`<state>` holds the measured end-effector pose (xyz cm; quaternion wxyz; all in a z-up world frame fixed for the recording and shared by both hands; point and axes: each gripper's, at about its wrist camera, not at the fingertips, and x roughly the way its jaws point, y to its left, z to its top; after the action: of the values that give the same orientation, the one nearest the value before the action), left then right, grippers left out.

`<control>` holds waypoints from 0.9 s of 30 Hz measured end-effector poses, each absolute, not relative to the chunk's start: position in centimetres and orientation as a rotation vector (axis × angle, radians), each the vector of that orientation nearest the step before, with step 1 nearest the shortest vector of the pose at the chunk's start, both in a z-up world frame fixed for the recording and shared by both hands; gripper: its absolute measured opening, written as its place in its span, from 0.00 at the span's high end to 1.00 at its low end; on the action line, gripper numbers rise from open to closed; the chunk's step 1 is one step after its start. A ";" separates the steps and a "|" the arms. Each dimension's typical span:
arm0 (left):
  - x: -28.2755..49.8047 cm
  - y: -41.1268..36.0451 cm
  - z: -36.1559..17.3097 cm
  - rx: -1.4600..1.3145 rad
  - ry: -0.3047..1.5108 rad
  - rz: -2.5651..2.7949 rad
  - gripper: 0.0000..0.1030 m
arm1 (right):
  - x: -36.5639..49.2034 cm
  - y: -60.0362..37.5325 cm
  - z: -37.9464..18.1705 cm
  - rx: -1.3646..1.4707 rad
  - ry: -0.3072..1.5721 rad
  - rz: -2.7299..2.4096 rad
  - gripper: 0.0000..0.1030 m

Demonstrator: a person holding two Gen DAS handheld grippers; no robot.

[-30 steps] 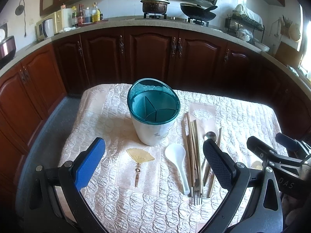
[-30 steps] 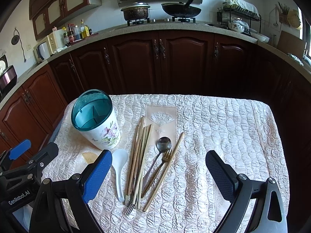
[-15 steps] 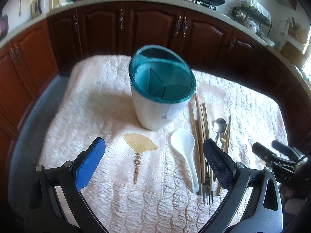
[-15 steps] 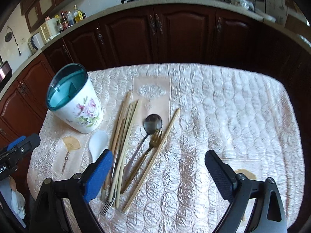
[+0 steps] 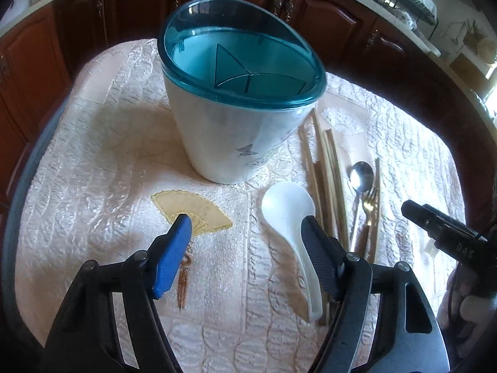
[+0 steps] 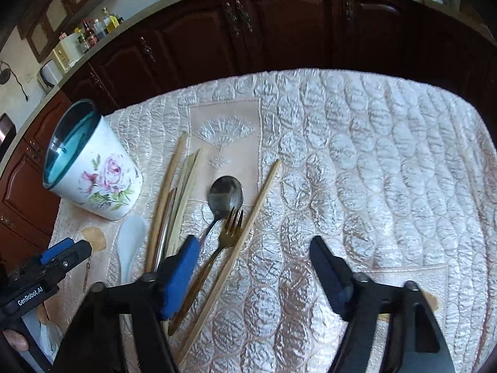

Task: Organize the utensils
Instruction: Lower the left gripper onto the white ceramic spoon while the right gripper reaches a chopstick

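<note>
Both tongs (image 5: 245, 228) (image 6: 254, 245), jaws just narrowing, hover empty over utensils (image 6: 223, 205).

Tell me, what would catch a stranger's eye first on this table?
Probably the white flowered utensil holder with its teal divided rim, standing at the left of the quilted tablecloth. Beside it lies a loose row of utensils: a white plastic spoon, wooden chopsticks, a metal spoon and a gold fork. Two hand-held grippers hang over them, the left gripper and the right gripper, both holding nothing.
</note>
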<state>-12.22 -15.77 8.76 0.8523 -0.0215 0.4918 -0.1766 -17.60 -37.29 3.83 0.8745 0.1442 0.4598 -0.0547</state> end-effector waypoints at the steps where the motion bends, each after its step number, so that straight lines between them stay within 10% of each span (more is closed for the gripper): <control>1: -11.9 -15.8 8.6 -0.047 1.037 -0.366 0.29 | -17.1 -37.3 3.5 0.299 0.974 -0.115 0.41; 20: -10.7 -16.1 7.7 -0.031 1.059 -0.329 0.29 | -10.8 -38.9 1.1 0.335 1.020 -0.121 0.89; 27: -9.8 -16.9 7.0 -0.044 1.069 -0.334 0.29 | -14.0 -40.0 1.8 0.282 1.036 -0.123 0.91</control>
<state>-9.80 -16.94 6.98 0.8471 -0.0209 0.5069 -0.1582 -14.03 -40.04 1.80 0.8575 0.1344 0.4932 -0.0586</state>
